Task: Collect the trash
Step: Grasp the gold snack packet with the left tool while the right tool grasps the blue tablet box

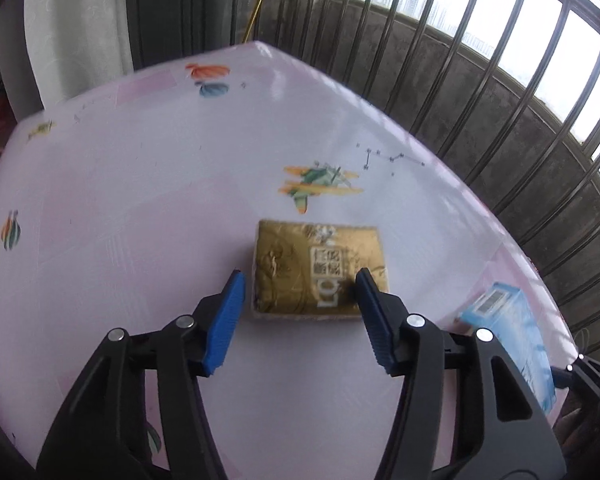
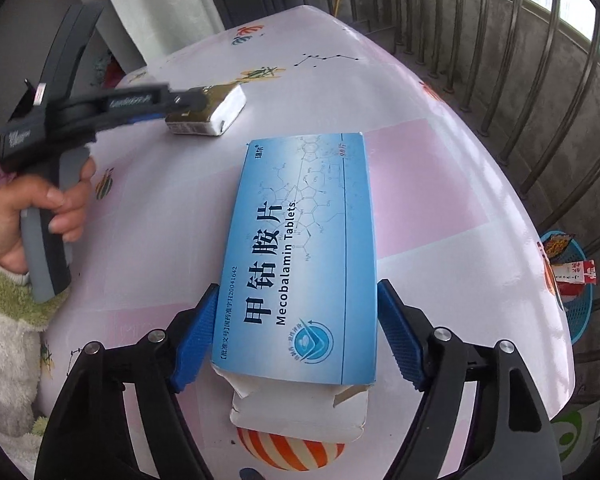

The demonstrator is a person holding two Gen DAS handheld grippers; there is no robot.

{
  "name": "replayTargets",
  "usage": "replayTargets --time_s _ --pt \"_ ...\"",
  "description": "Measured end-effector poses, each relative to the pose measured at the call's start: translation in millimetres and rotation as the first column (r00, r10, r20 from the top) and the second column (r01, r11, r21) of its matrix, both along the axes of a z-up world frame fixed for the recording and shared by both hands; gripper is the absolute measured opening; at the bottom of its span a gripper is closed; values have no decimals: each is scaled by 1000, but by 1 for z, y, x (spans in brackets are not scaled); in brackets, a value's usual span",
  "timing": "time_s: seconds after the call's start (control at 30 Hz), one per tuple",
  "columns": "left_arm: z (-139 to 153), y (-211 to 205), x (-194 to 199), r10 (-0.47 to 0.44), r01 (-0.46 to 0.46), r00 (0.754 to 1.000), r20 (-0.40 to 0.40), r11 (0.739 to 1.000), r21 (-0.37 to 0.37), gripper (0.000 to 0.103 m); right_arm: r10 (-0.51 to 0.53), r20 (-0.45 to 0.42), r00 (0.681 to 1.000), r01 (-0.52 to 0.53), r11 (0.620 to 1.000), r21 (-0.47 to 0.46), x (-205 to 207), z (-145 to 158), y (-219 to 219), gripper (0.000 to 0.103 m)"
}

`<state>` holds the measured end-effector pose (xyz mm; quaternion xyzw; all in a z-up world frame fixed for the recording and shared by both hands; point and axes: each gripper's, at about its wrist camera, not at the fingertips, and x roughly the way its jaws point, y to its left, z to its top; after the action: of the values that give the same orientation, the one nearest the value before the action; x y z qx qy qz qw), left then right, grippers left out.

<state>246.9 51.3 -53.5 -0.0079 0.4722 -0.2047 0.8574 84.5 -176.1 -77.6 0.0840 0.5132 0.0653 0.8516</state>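
Table (image 2: 440, 184) with pink patterned cloth, railing (image 1: 500, 92) beyond its far edge. Blue basket (image 2: 576, 300) on the floor beside the table, wrappers inside. Blue tablet box (image 2: 300, 256) flat on the cloth, flap torn open; right gripper (image 2: 298, 304) jaws apart, astride its near end, pad contact unclear. Gold packet (image 1: 320, 268) flat further back; left gripper (image 1: 300, 282) jaws apart around it, not clamped.

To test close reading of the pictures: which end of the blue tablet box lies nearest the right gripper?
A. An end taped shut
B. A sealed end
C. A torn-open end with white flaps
C: the blue tablet box shows ragged white flaps at the end between the right gripper jaws.
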Motion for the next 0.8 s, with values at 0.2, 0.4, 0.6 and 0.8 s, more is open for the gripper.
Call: replayTargets --time_s 0.2,0.4,0.6,0.8 --pt "0 29 -20 22 -24 999 -43 999 -48 39 -40 -1 999 40 998 40 9 1 -20 75" --pt "32 20 3 46 -42 998 49 996 -84 40 -59 14 998 59 997 44 8 -1 -26 74" --pt "16 -34 55 -6 4 999 47 999 43 40 -83 19 996 82 995 53 6 -1 -34 74" --pt "0 -29 42 10 -8 1000 -29 998 60 38 -77 25 997 76 995 67 5 -1 -39 73"
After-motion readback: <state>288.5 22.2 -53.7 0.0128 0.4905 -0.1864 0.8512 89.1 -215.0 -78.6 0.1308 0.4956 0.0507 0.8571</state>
